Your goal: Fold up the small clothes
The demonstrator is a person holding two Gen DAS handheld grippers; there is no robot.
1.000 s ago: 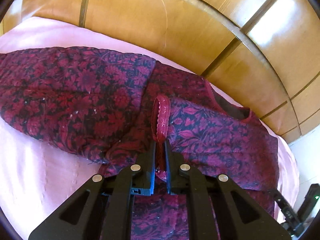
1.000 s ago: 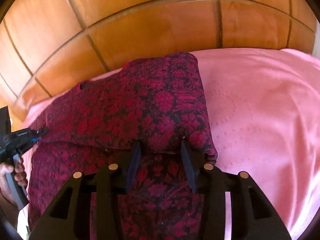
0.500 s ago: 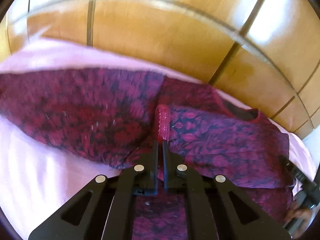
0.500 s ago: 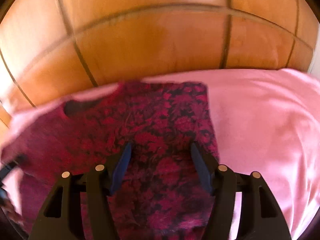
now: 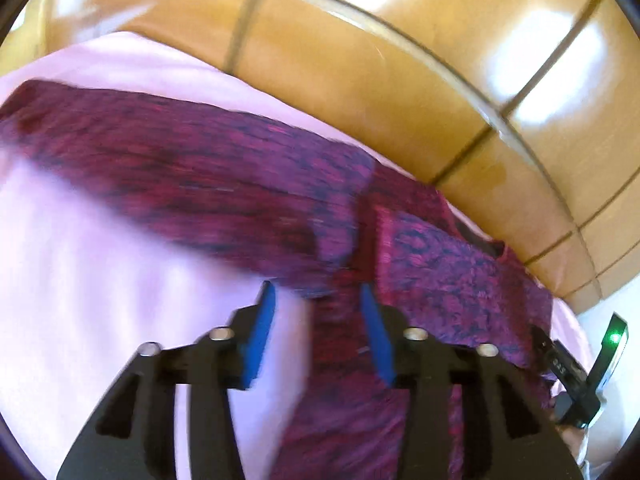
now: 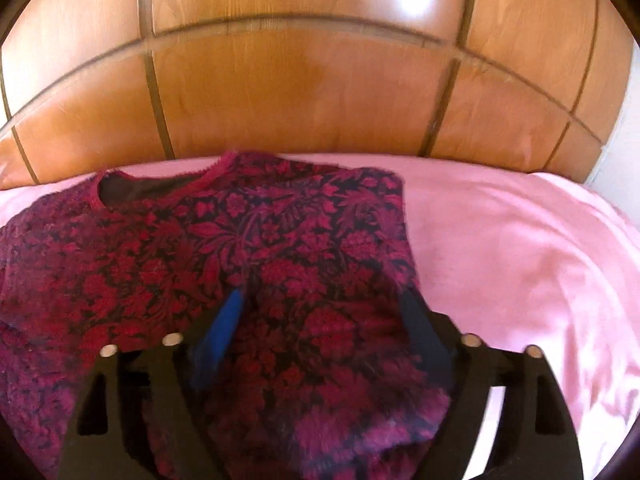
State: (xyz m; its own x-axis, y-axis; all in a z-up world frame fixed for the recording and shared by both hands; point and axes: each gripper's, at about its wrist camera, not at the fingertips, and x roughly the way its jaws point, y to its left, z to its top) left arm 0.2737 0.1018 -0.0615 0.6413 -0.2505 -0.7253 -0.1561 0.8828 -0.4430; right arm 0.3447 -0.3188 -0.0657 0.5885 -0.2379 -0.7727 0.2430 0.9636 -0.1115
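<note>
A dark red floral garment (image 6: 280,240) lies flat on a pink sheet (image 6: 520,260), its neckline (image 6: 152,188) towards the headboard. My right gripper (image 6: 320,300) hovers over its folded right side. The jaws are opening wide and the blue pads (image 6: 224,320) press on nothing. In the blurred left wrist view the garment (image 5: 440,272) has one long sleeve (image 5: 180,168) stretched to the left. My left gripper (image 5: 316,296) hangs just in front of the sleeve's base. Its jaws are opening; a strip of cloth lies below and between them, and neither pad pinches it.
A glossy wooden headboard (image 6: 300,80) rises right behind the garment. Pink sheet (image 5: 100,280) spreads to the left of the sleeve. The black body of the right-hand tool with a green light (image 5: 576,364) shows at the lower right of the left wrist view.
My left gripper let go of the red trimmed edge it pinched, opened and drew back leftwards. My right gripper spread wider and pulled back from the fold; the neckline came into its view.
</note>
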